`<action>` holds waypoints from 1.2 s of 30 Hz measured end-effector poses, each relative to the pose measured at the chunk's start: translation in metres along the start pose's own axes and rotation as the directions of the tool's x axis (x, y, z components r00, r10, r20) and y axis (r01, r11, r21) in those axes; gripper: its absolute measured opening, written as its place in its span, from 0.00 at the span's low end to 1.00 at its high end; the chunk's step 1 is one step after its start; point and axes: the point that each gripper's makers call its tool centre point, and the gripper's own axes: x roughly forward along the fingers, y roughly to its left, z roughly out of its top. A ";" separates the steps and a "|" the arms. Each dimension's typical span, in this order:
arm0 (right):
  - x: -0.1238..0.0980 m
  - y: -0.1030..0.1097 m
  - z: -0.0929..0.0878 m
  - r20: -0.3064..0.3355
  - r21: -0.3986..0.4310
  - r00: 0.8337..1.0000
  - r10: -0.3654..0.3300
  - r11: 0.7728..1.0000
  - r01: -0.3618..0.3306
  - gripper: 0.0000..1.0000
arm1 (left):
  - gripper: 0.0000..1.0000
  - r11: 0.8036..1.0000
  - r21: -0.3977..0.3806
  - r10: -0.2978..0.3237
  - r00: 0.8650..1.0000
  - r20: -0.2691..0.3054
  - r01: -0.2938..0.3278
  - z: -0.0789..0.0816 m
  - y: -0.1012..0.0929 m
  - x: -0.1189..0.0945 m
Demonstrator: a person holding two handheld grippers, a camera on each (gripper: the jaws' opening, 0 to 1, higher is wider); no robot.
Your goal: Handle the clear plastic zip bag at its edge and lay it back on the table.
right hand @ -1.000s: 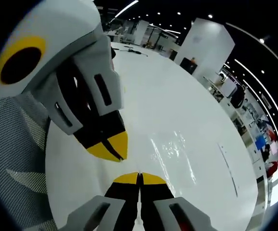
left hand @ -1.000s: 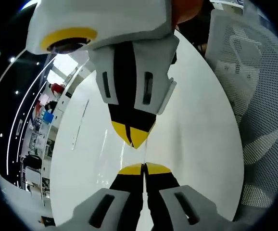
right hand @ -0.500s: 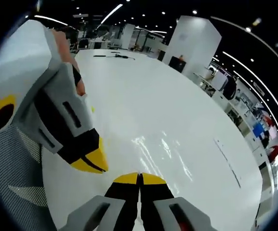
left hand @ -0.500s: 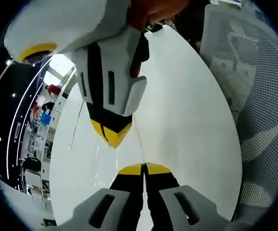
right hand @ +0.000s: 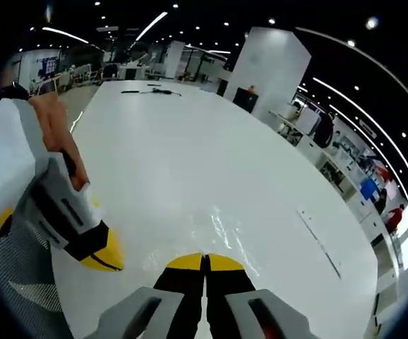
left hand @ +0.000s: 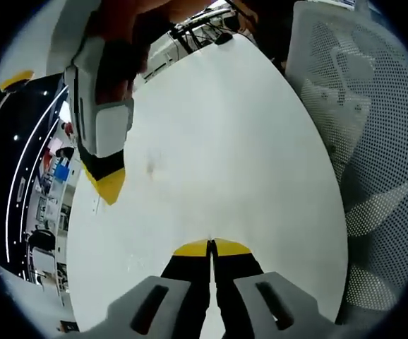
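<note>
The clear zip bag (right hand: 226, 232) is a glossy, wrinkled sheet flat on the white table (right hand: 154, 155), and its near edge runs right up to my right gripper (right hand: 205, 256). That gripper's yellow-tipped jaws are shut, seemingly on the bag's edge. In the left gripper view the bag is too transparent to pick out. My left gripper (left hand: 211, 244) is shut low over the table (left hand: 232, 141), and I cannot see anything between its jaws. The right gripper (left hand: 108, 188) hangs at the upper left there, held by a hand (left hand: 119, 28). The left gripper (right hand: 104, 256) sits left of the right one's tips.
A white mesh chair (left hand: 363, 106) stands along the table's near edge beside the left gripper. Dark cables (right hand: 151, 91) lie at the table's far end. Beyond the table are a white pillar (right hand: 267, 70), desks and other people.
The two grippers, tip to tip a second ago, have drawn apart. The right one has slid away to the left gripper view's upper left. Both stayed shut.
</note>
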 end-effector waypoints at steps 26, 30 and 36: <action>-0.004 -0.007 0.006 0.001 -0.019 1.000 -0.021 1.000 0.021 0.00 | 0.00 1.000 -0.007 -0.010 1.000 -0.001 0.010 0.003 -0.002 -0.001; -0.003 -0.007 0.006 0.004 -0.022 1.000 -0.018 1.000 0.019 0.00 | 0.00 1.000 -0.011 -0.008 1.000 -0.003 0.008 0.003 -0.001 -0.002; -0.001 -0.005 0.003 -0.003 -0.021 1.000 -0.011 1.000 0.011 0.00 | 0.00 1.000 -0.016 -0.005 1.000 -0.005 0.005 0.002 0.000 -0.003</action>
